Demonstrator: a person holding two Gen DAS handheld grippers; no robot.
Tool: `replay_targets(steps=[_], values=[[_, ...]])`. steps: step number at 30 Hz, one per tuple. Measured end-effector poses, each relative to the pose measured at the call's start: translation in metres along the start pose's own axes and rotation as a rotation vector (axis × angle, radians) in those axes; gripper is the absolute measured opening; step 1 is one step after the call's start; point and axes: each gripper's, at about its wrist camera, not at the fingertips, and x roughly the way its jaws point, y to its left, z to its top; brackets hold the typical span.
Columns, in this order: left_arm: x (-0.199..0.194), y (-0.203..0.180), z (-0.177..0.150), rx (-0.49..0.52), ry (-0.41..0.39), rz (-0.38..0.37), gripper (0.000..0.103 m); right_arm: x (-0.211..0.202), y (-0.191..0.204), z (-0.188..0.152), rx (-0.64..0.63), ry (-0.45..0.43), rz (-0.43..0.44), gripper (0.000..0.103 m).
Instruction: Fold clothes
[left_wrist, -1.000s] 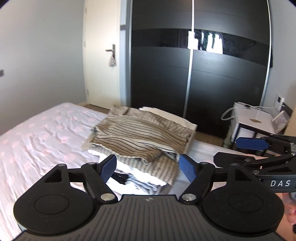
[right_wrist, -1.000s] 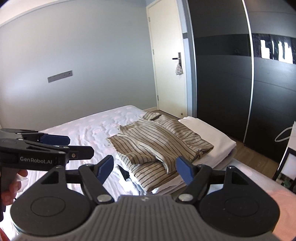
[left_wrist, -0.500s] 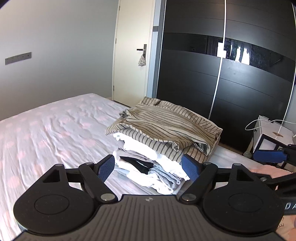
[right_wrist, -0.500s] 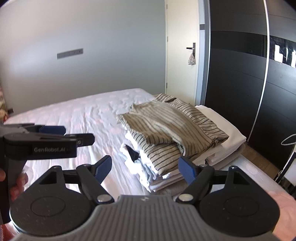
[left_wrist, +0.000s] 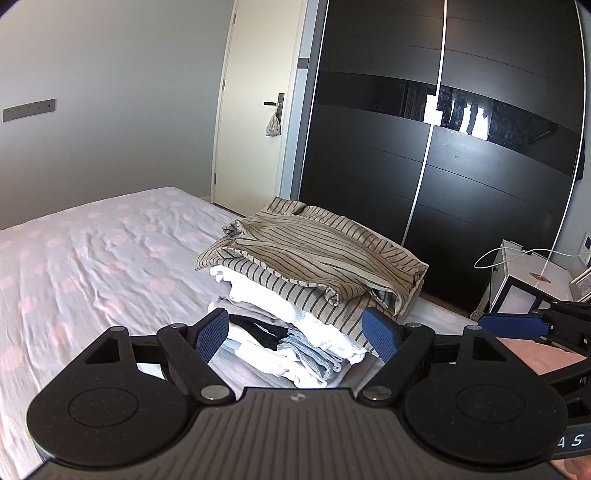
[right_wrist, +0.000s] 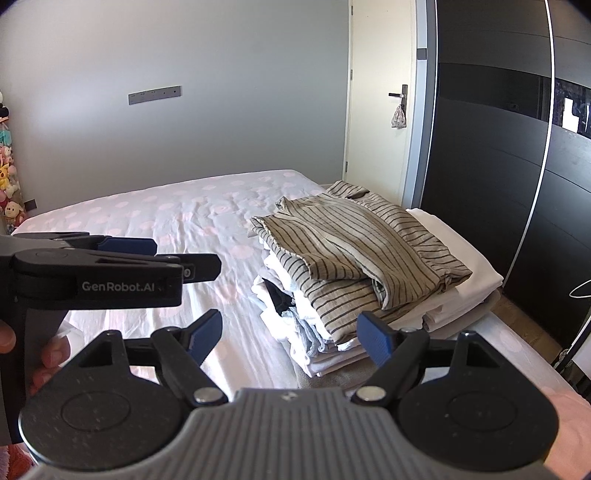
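I have both tools spread wide and holding nothing: the left gripper (left_wrist: 300, 334) sits low in its frame, the right gripper (right_wrist: 290, 330) likewise. Through each gap I see the stack of folded clothes (left_wrist: 295, 314), right of centre, topped by a loosely folded beige shirt with dark stripes (right_wrist: 354, 243).

My worry is that stack. The striped shirt lies rumpled and overhangs the white and grey layers (right_wrist: 306, 332) below, so I judge that a careless pinch at its near edge could drag two layers at once, or tip the pile toward the mattress edge at the lower right. With the other tool in view at each frame's side, the two could also collide if I close in together.

The surface is a bed with a pale sheet dotted in pink (left_wrist: 92, 266), wrinkled and soft. Behind, a black sliding wardrobe (left_wrist: 461, 166) fills the upper right, a cream door (left_wrist: 258, 129) stands upper centre, and a grey wall (right_wrist: 184, 129) fills the upper left.
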Motion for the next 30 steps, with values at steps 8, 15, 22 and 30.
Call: replay_targets(steps=[8, 15, 22, 30], values=[[0.001, -0.004, 0.0, 0.007, -0.002, -0.006, 0.079, 0.0, 0.001, -0.001, -0.001, 0.001, 0.0, 0.085], [0.0, -0.007, -0.001, 0.009, 0.002, -0.016, 0.079, -0.001, 0.002, 0.0, -0.006, -0.004, 0.007, 0.085], [-0.001, -0.01, -0.002, 0.014, 0.0, -0.013, 0.079, -0.002, 0.003, -0.001, -0.007, -0.01, 0.007, 0.085], [-0.001, -0.012, -0.003, 0.025, -0.001, -0.016, 0.079, 0.0, 0.003, -0.001, -0.008, -0.007, 0.006, 0.085]])
